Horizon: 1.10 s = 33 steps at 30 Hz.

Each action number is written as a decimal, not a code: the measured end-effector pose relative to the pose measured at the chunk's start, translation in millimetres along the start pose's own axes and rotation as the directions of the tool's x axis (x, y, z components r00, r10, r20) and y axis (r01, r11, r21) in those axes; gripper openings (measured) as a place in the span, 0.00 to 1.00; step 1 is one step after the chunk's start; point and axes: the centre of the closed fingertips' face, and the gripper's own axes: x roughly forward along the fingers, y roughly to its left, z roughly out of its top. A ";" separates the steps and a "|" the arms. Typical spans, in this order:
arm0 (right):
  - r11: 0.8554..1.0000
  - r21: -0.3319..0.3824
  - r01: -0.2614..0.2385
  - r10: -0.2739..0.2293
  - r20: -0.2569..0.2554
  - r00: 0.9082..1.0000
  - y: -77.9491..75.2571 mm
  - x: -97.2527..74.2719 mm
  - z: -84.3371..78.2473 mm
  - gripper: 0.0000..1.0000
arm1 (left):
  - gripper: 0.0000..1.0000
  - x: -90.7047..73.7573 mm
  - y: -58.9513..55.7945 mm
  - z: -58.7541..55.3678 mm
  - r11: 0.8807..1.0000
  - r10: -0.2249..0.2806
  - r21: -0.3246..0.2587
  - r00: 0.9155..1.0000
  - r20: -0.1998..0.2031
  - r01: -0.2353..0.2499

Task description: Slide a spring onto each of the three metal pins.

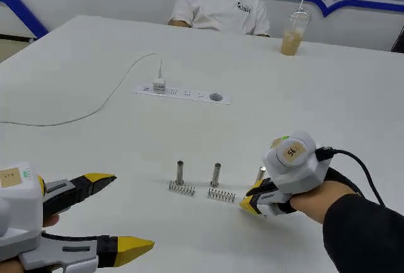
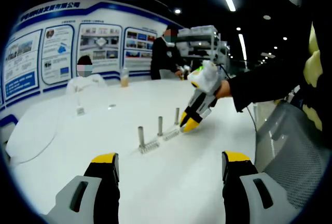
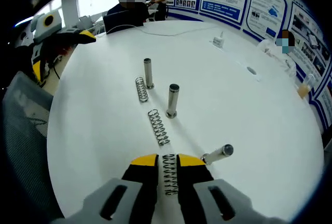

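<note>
so far all three pins are standing bare, so every spring is waiting to go on. the near spring (image 3: 168, 175), a thin grey wire coil, is sitting pinched between the closed yellow-tipped jaws of the right gripper (image 3: 167, 161), low on the smooth white table (image 3: 249, 110) just beside the near pin (image 3: 218, 154). the middle spring (image 3: 158, 126) and far spring (image 3: 140, 89) are lying flat beside the middle pin (image 3: 172, 99) and far pin (image 3: 148, 72), both smooth round metal posts. the left gripper (image 2: 170, 157) is hanging wide open, holding nothing, well apart.
</note>
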 end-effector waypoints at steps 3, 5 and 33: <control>1.000 -0.011 -0.008 0.008 -0.020 1.000 0.5 2.1 -2.4 0.14 | 0.83 0.5 -0.7 -0.4 1.000 -0.003 0.001 1.000 -0.001 0.003; 1.000 -0.009 -0.016 0.015 -0.029 0.999 0.6 2.8 -3.5 0.14 | 0.83 0.6 -1.1 0.0 1.000 -0.003 0.000 1.000 -0.001 0.003; 0.997 0.075 -0.010 0.007 0.038 0.999 1.3 -16.6 -2.6 0.12 | 0.82 1.5 -2.1 1.6 1.000 -0.005 0.005 1.000 0.000 0.005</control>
